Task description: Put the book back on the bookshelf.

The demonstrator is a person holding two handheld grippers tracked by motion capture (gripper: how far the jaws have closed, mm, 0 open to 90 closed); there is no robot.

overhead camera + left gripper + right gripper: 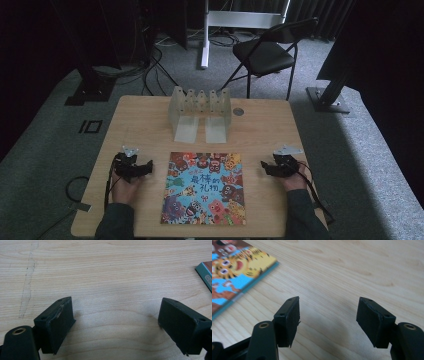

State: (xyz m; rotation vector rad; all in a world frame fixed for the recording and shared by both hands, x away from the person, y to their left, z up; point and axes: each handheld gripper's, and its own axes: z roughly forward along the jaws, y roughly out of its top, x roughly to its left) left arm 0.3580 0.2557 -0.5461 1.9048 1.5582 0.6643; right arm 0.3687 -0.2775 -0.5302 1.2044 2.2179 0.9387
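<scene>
Both claws released, book flat between them on the desk.

Left claw (148, 167) and right claw (264, 166) rest on the desk (140, 120) either side of the book (205, 188), jaws spread over bare wood and holding nothing. The book looks thin, light and glossy, likely slippery and floppy if lifted by one corner. Lying flush, it offers no face to pinch, so an edge or corner is probably the place to grip, perhaps after sliding it. A clear rack (200, 112) stands behind.
</scene>
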